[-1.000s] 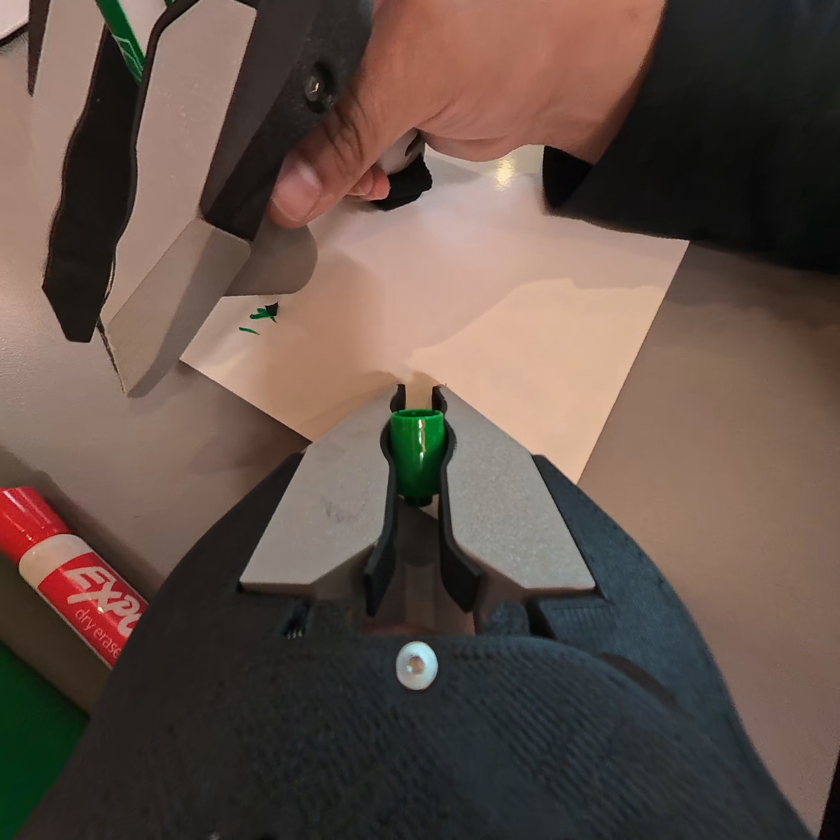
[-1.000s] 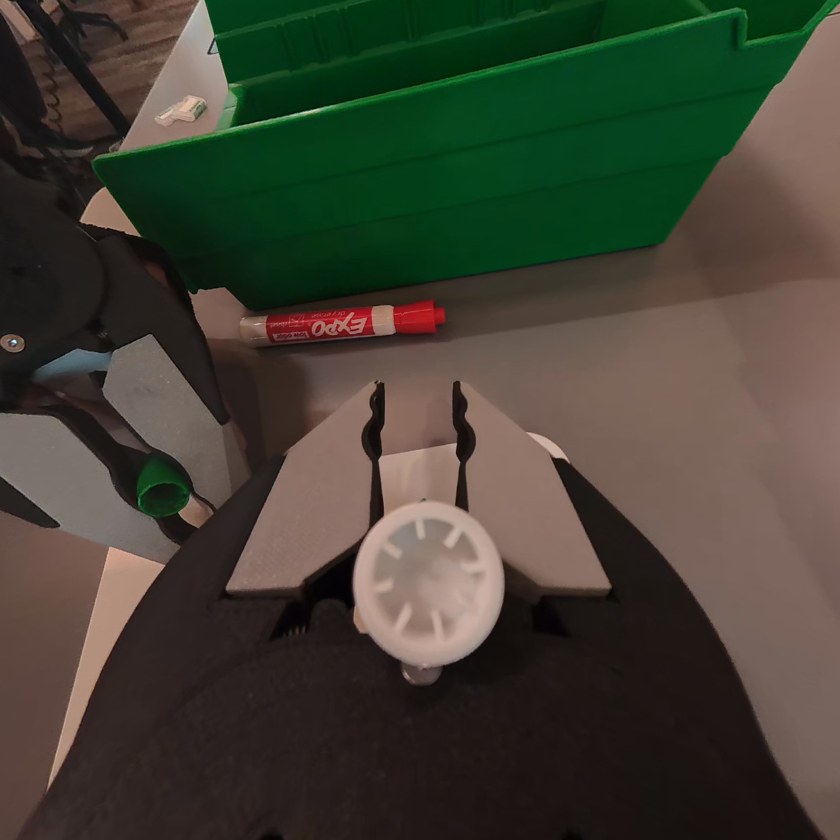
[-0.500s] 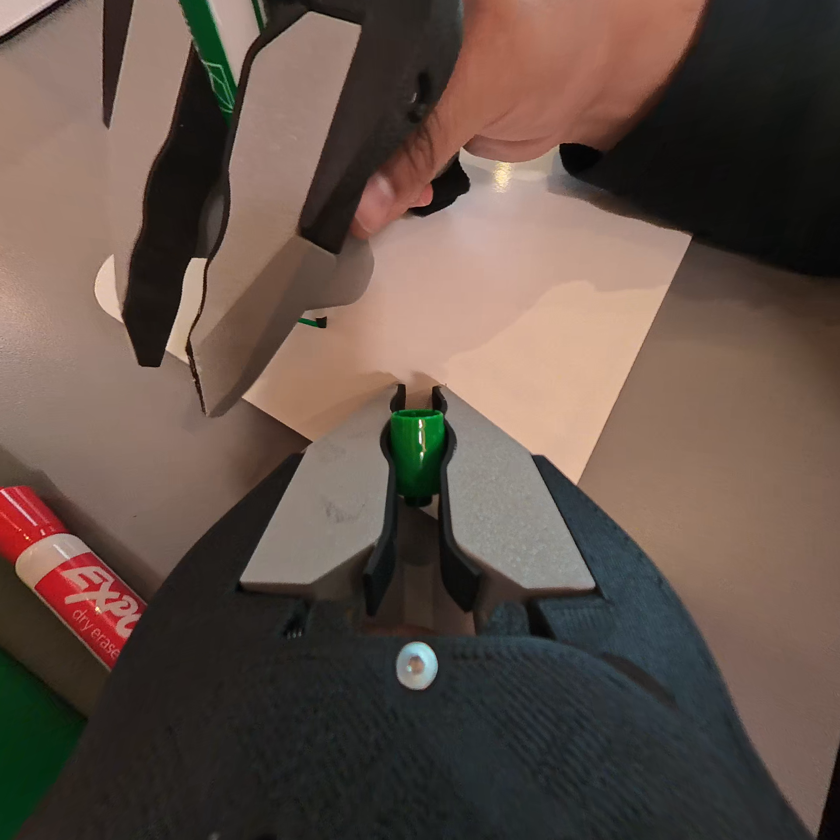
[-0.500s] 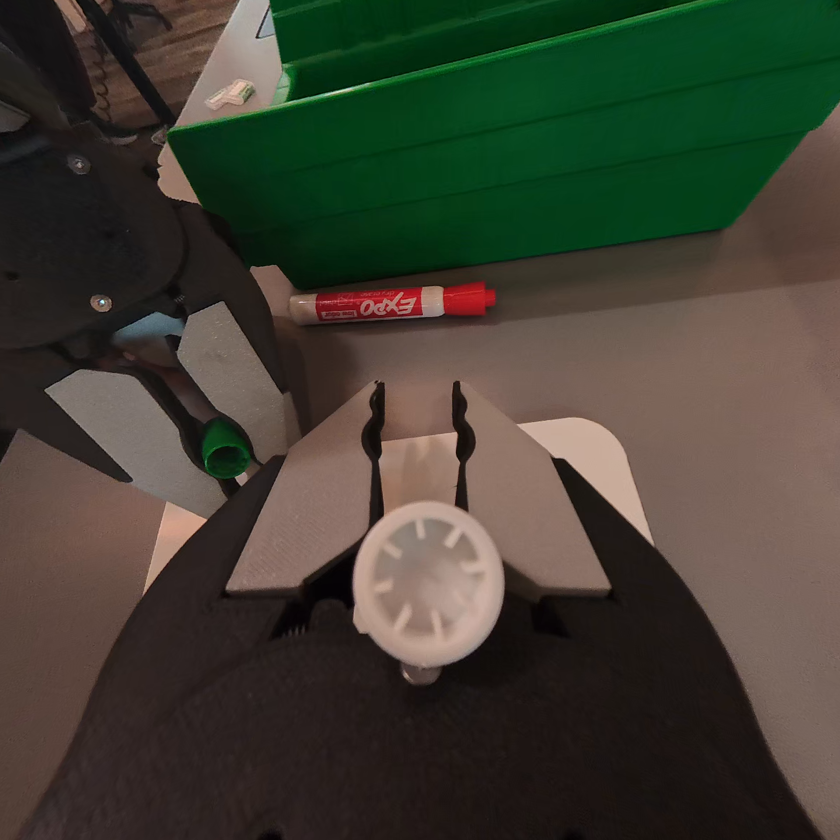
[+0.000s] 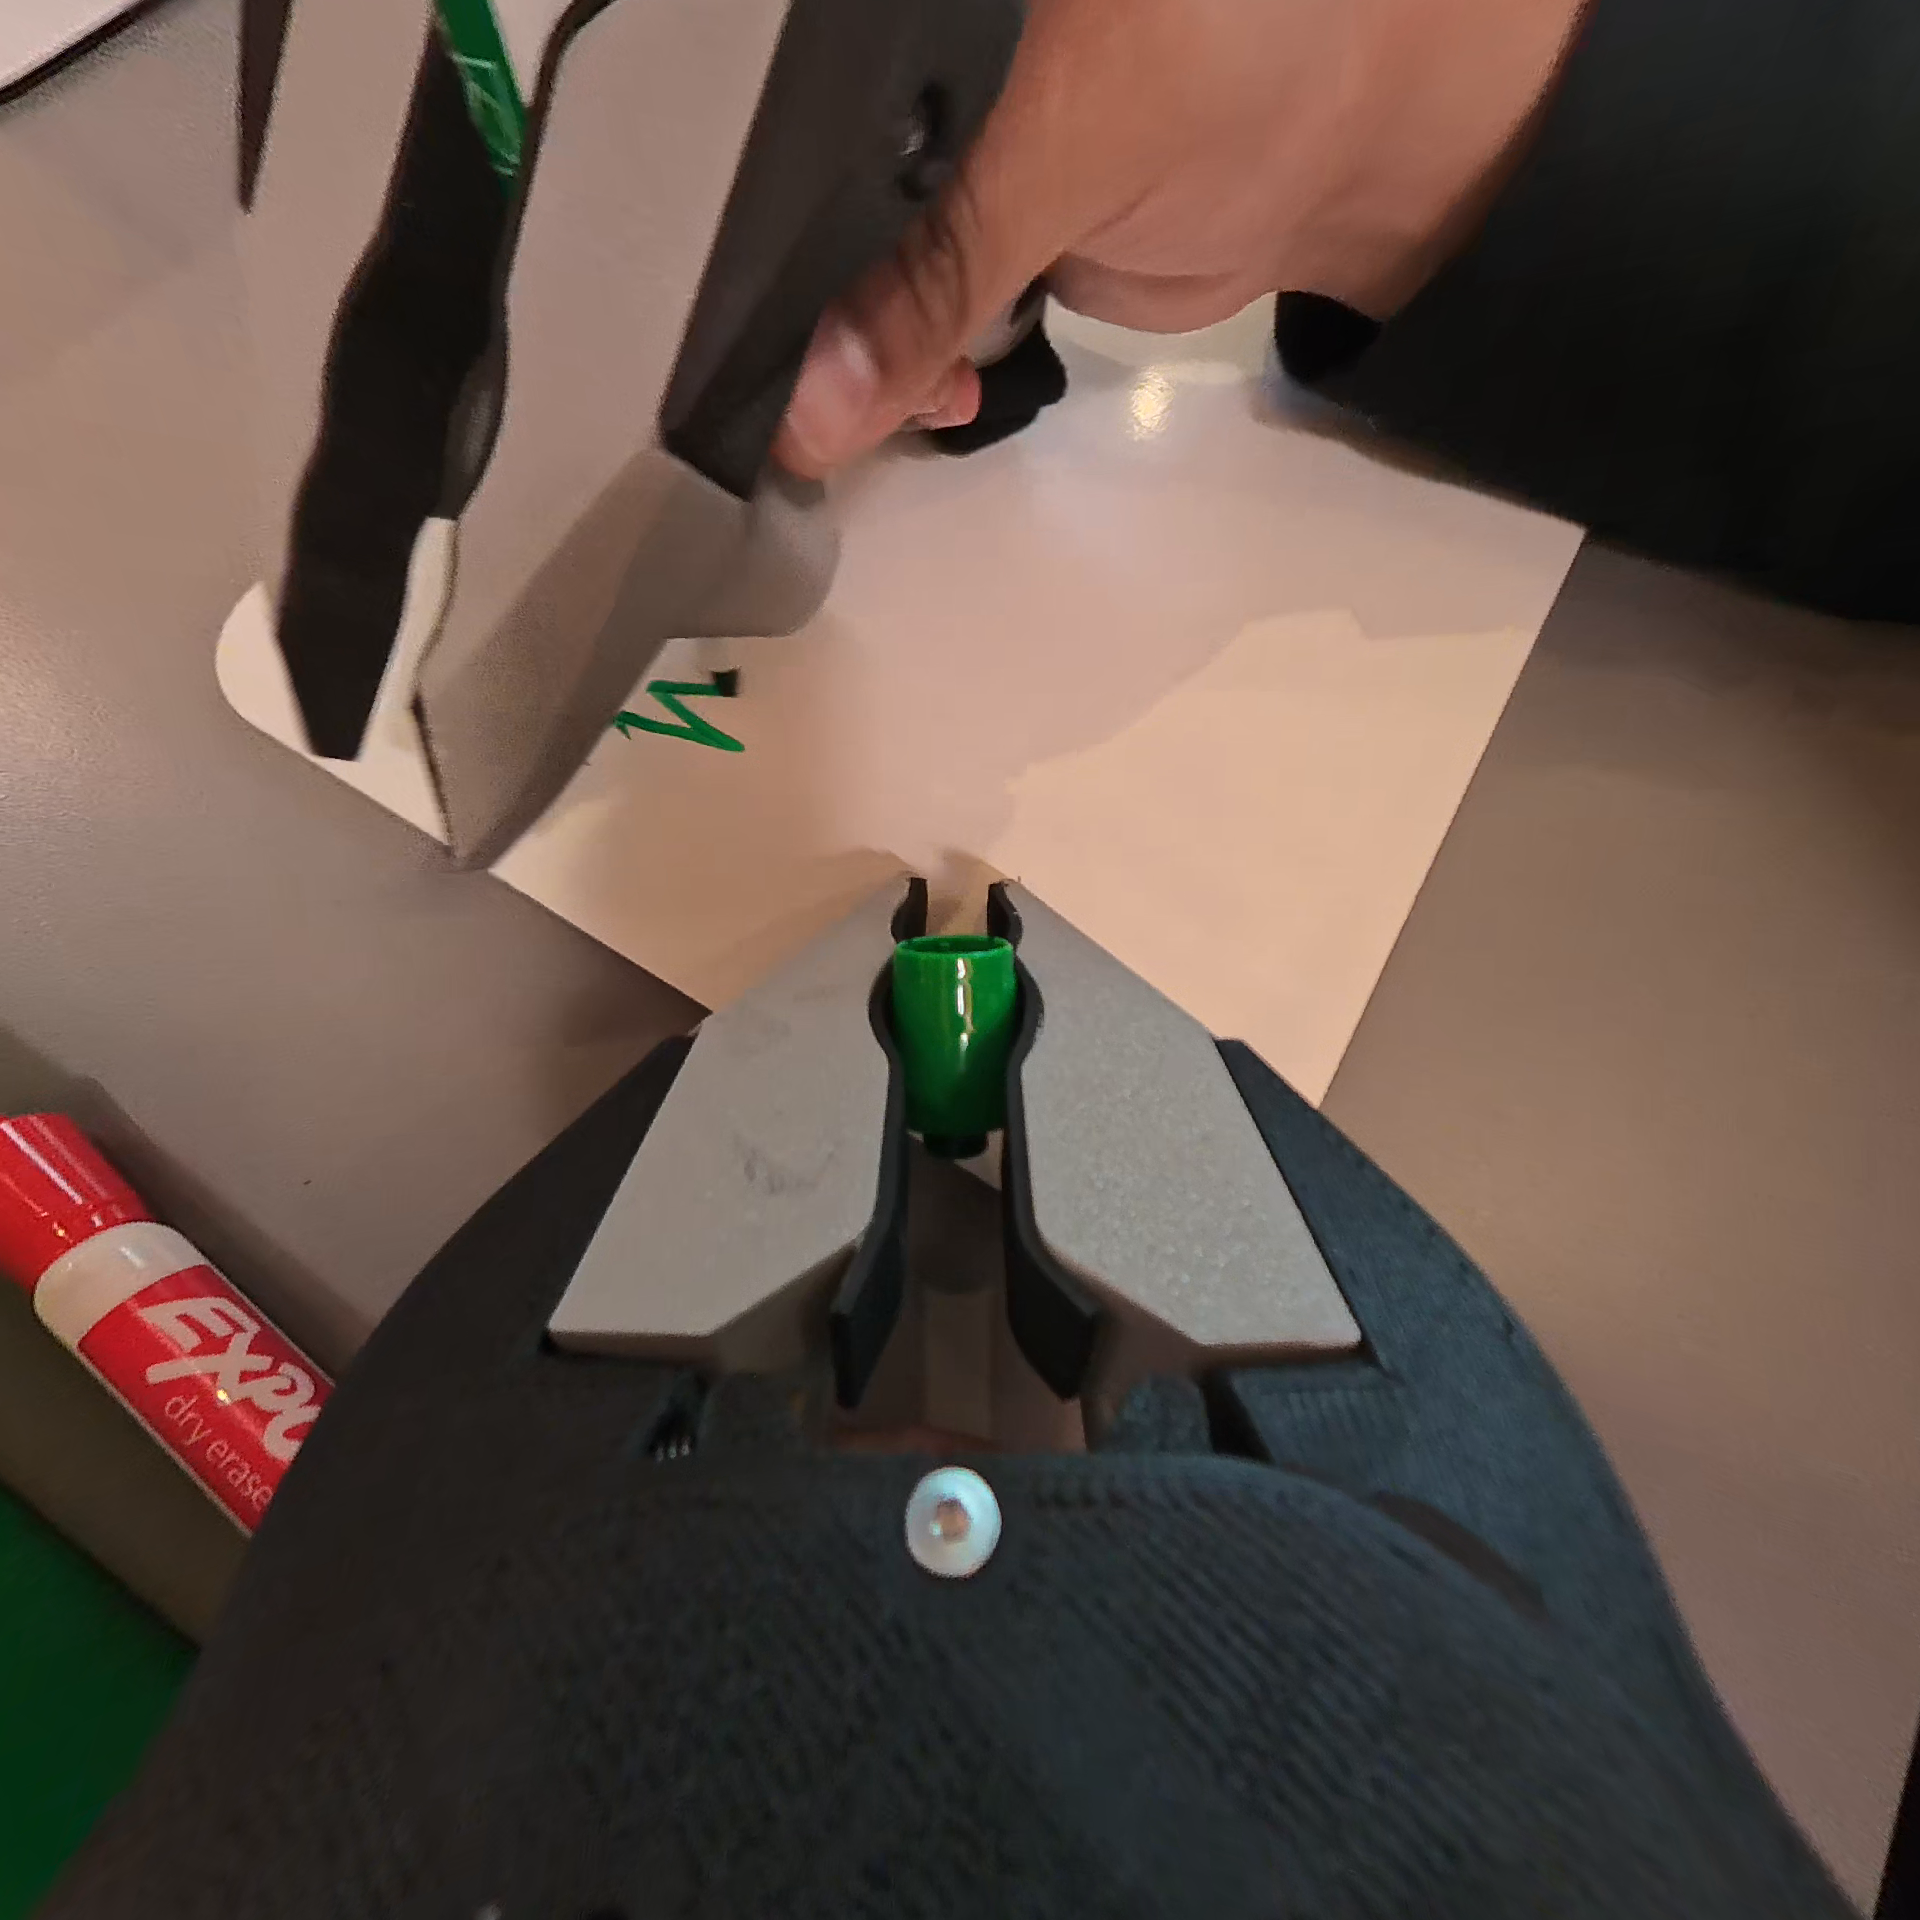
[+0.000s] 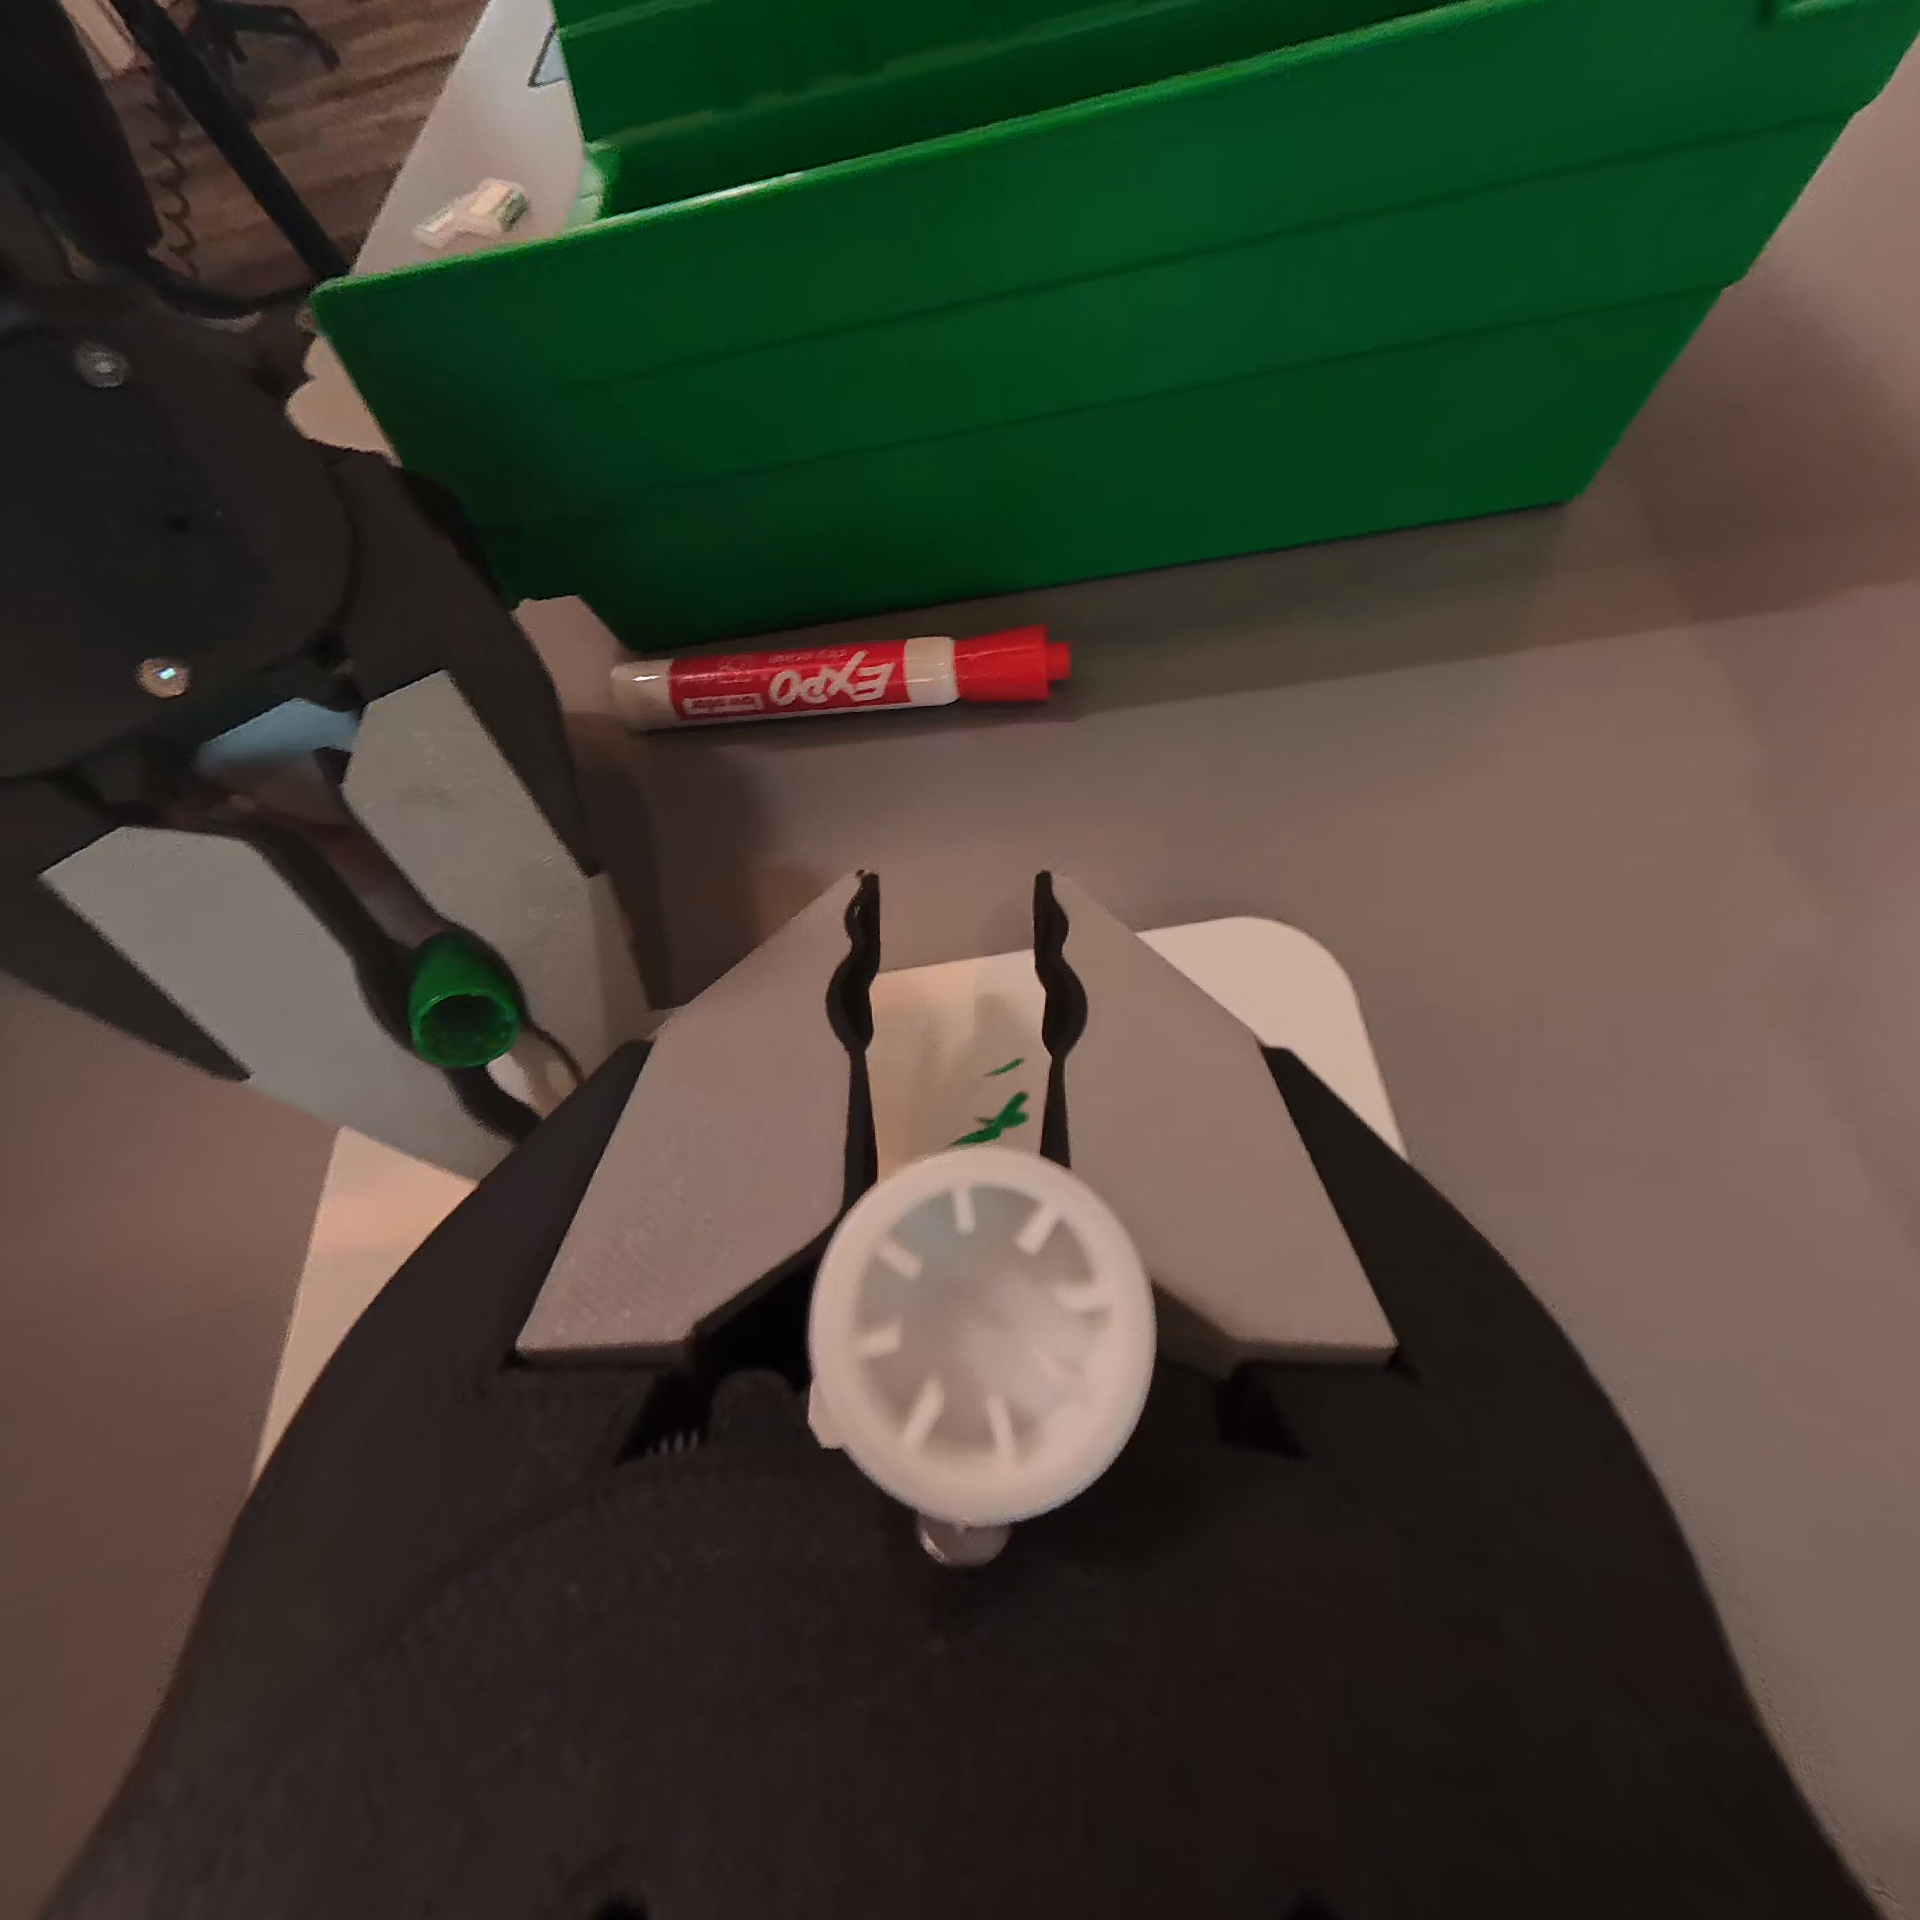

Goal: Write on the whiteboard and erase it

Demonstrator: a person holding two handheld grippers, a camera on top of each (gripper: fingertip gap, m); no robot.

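Right wrist view: whiteboard (image 6: 1320,997) corner, bare table (image 6: 1558,831) beyond.

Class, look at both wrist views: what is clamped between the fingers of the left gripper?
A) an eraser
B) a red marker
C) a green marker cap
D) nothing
C: the left gripper is shut on a green marker cap, while the red marker lies on the table by the green bin.

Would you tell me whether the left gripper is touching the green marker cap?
Touching. In the left wrist view the left gripper has its black pads closed against both sides of the green marker cap, with no gap.
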